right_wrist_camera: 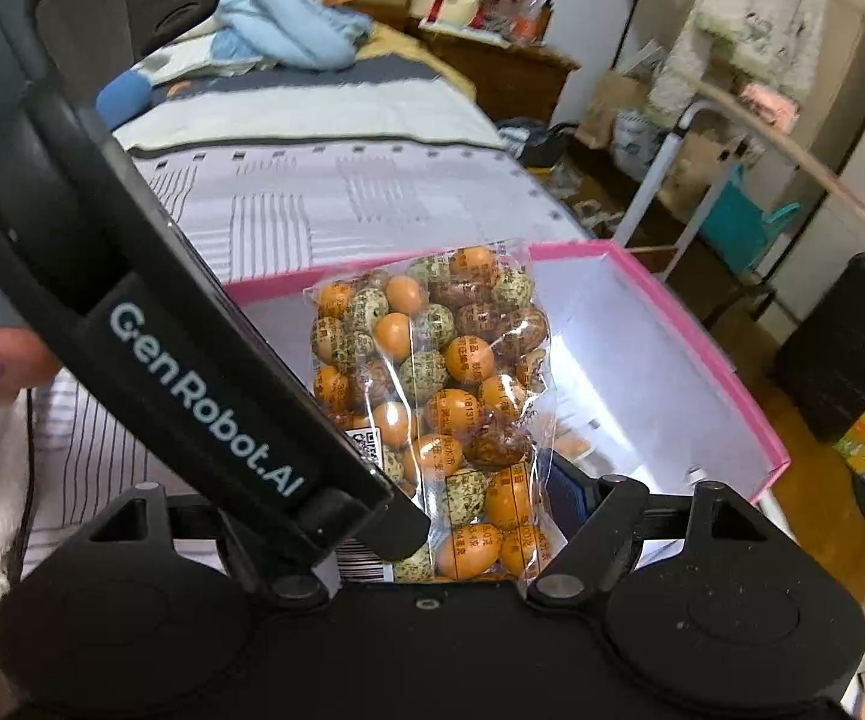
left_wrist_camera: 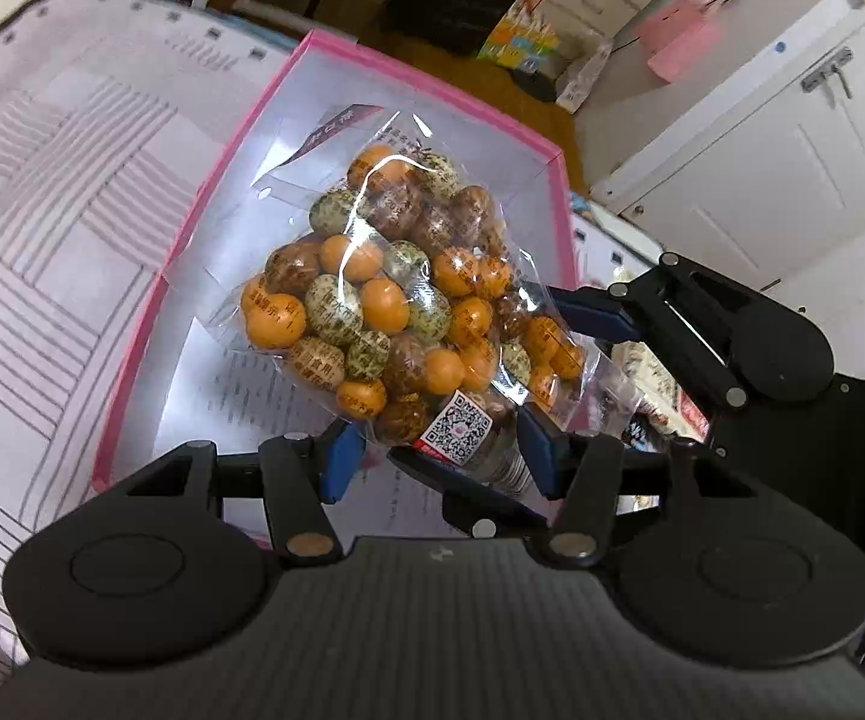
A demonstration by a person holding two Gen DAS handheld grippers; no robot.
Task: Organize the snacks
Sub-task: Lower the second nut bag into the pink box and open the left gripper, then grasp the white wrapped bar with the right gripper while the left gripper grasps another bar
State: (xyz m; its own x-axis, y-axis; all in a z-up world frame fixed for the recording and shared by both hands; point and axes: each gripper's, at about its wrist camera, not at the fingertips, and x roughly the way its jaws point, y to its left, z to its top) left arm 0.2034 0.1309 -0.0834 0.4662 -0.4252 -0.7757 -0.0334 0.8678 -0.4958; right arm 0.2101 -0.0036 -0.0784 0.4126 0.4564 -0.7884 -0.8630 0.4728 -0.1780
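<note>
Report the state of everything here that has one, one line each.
bag of snacks: full, looks sealed, inside the box's walls, lower end between both grippers' jaws.
pink box: open, no lid on it.
left gripper: jaws either side of the bag's labelled end; firm grip unclear.
right gripper: jaws wide around the bag; grip unclear.
white cupboard doors: shut.

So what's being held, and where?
Snack bag: left tool pinches its QR-label end over the pink box. Right tool straddles the same end; grip unclear.
</note>
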